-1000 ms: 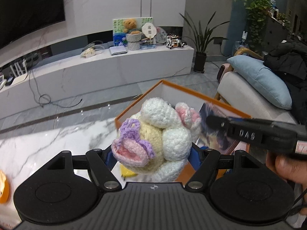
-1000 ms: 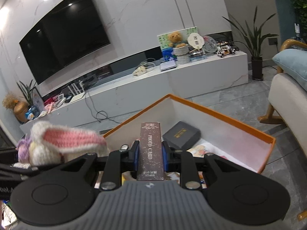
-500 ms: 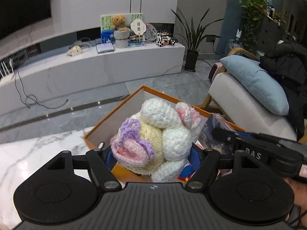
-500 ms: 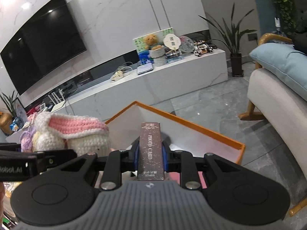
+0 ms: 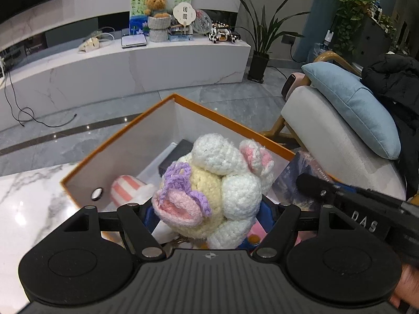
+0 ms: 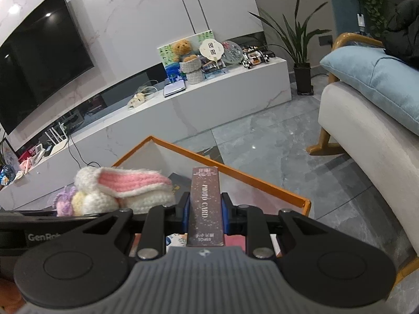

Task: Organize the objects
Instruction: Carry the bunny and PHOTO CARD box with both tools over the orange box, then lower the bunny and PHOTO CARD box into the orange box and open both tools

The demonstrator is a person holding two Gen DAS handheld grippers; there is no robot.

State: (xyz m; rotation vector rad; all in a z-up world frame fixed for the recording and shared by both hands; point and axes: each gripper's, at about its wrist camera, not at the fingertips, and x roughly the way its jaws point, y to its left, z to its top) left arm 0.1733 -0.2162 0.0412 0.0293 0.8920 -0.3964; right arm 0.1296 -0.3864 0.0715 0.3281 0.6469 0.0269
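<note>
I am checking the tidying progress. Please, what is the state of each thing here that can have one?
Left gripper: shut on the crochet bunny, held above the box.
Right gripper: shut on the photo card pack.
Orange box: open, no lid, partly filled.
Dark case: lying inside the box.
TV: off.

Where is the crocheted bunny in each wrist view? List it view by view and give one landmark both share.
Left wrist: the crocheted bunny fills the lower centre, clamped in the left gripper over the orange-rimmed box.
Right wrist: bunny at lower left, beside the photo card pack in the right gripper.
Shared landmark: the teddy bear on the TV console.
</note>
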